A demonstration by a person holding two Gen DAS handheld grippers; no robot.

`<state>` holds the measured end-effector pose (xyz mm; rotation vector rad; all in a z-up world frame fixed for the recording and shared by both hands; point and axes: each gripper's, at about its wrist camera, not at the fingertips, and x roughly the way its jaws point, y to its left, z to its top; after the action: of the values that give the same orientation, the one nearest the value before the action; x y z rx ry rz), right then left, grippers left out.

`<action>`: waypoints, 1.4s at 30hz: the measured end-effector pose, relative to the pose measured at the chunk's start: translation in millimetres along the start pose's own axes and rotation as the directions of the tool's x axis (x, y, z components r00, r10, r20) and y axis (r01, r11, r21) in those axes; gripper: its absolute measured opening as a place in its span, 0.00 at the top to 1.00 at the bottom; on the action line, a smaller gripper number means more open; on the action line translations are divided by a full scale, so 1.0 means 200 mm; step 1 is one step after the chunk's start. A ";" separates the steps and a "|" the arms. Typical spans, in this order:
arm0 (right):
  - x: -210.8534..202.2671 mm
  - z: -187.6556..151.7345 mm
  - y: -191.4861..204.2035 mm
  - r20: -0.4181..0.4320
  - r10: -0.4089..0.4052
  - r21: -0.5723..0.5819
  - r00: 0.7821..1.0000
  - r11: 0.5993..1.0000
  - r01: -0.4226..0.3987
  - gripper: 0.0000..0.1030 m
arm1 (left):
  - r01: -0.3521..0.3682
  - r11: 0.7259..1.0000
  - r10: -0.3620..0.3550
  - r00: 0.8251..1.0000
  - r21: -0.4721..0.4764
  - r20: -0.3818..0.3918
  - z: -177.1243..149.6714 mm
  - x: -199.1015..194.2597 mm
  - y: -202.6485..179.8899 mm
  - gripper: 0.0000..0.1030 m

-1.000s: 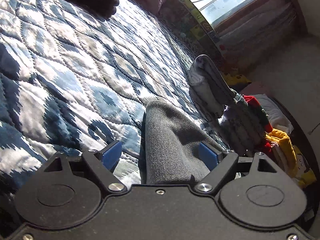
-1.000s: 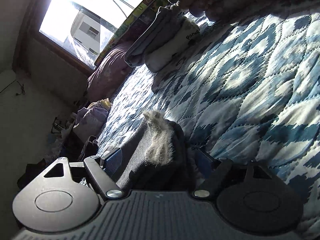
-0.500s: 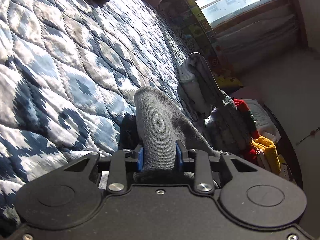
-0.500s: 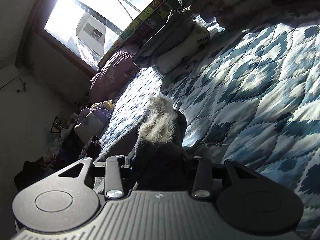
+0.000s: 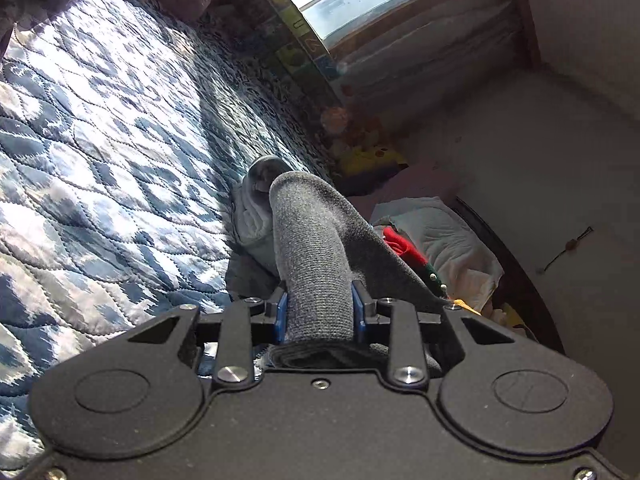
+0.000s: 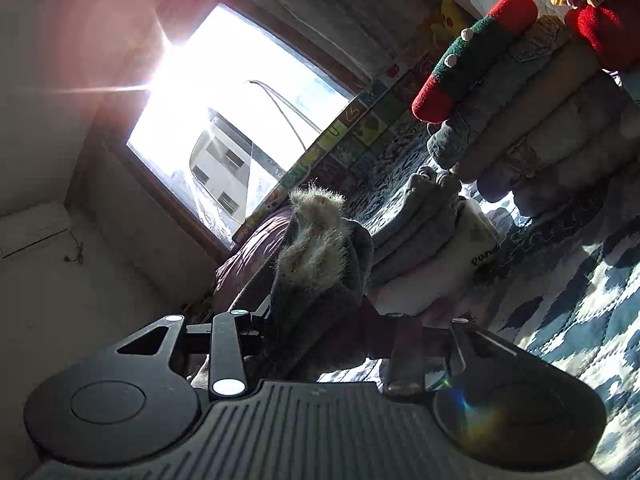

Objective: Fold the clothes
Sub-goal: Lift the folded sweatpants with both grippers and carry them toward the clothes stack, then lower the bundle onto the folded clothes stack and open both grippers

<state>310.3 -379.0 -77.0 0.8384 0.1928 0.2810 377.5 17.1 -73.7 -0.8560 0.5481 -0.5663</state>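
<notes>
The blue-and-white quilted bedspread (image 5: 100, 168) fills the space beneath me, running up to the bright window (image 6: 224, 120) along its far edge. A stack of folded grey and white clothes (image 6: 432, 240) sits near that far edge, beside a heap of beige, denim, red and green garments (image 6: 532, 92). My left gripper (image 5: 319, 314) is clamped tight on a rolled fold of the dark grey knitted garment (image 5: 312, 248), lifted above the bedspread. My right gripper (image 6: 318, 328) is pinched closed on the same garment's fuzzy pale-lined part (image 6: 316, 248).
</notes>
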 end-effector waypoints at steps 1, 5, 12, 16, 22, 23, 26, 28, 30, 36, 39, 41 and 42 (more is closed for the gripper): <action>0.08 0.07 0.01 0.015 0.001 -0.016 1.000 1.000 -0.001 0.60 | 0.014 1.000 -0.014 1.000 -0.004 0.000 0.07 0.08 0.00 0.72; 0.42 0.35 0.07 0.121 0.012 -0.094 0.993 0.996 -0.001 0.61 | 0.091 0.995 -0.090 0.996 -0.036 0.024 0.36 0.40 0.00 0.72; 1.01 0.50 -0.17 0.154 -0.246 -0.172 0.957 0.947 0.271 0.62 | 0.204 0.975 -0.200 0.978 -0.091 0.058 0.67 1.01 0.12 0.72; 1.09 0.31 -0.55 0.035 -0.417 -0.093 0.908 0.903 0.419 0.67 | -0.061 0.998 0.065 0.985 0.027 -0.160 0.48 1.23 0.34 0.73; 1.04 0.39 -0.62 -0.006 -0.346 0.034 0.938 0.938 0.346 0.66 | -0.061 0.998 0.061 0.987 0.005 -0.146 0.45 1.14 0.33 0.67; 1.02 0.40 -0.60 -0.011 -0.346 0.040 0.938 0.937 0.347 0.63 | -0.071 0.997 0.070 0.988 -0.001 -0.137 0.45 1.13 0.31 0.65; 0.93 0.39 -0.47 -0.004 -0.399 -0.011 0.917 0.917 0.399 0.29 | -0.106 0.994 0.104 0.990 -0.022 -0.092 0.47 0.98 0.23 0.33; 0.83 0.33 -0.43 -0.010 -0.438 -0.026 0.899 0.899 0.438 0.27 | -0.120 0.993 0.118 0.989 -0.020 -0.089 0.44 0.85 0.19 0.30; 0.72 0.26 -0.41 -0.027 -0.454 -0.022 0.891 0.891 0.454 0.28 | -0.121 0.992 0.117 0.988 -0.027 -0.101 0.36 0.68 0.18 0.29; 0.19 -0.15 -0.28 -0.216 -0.420 -0.036 0.881 0.905 0.423 0.27 | -0.143 0.989 0.136 0.983 -0.048 -0.126 0.02 0.10 0.15 0.11; -0.06 -0.31 -0.16 -0.304 -0.385 -0.060 0.871 0.921 0.386 0.19 | -0.198 0.979 0.190 0.973 -0.046 -0.133 -0.17 -0.20 0.12 0.03; -0.22 -0.37 -0.02 -0.346 -0.355 -0.083 0.868 0.934 0.349 0.07 | -0.254 0.967 0.248 0.960 -0.032 -0.126 -0.29 -0.38 0.08 0.01; -0.29 -0.39 0.05 -0.355 -0.351 -0.105 0.867 0.936 0.336 0.04 | -0.295 0.955 0.291 0.949 -0.018 -0.119 -0.34 -0.47 0.04 0.01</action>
<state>232.0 -337.2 -117.2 0.6896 0.6821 0.1024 267.6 46.8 -97.2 -0.7601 0.7778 -0.3353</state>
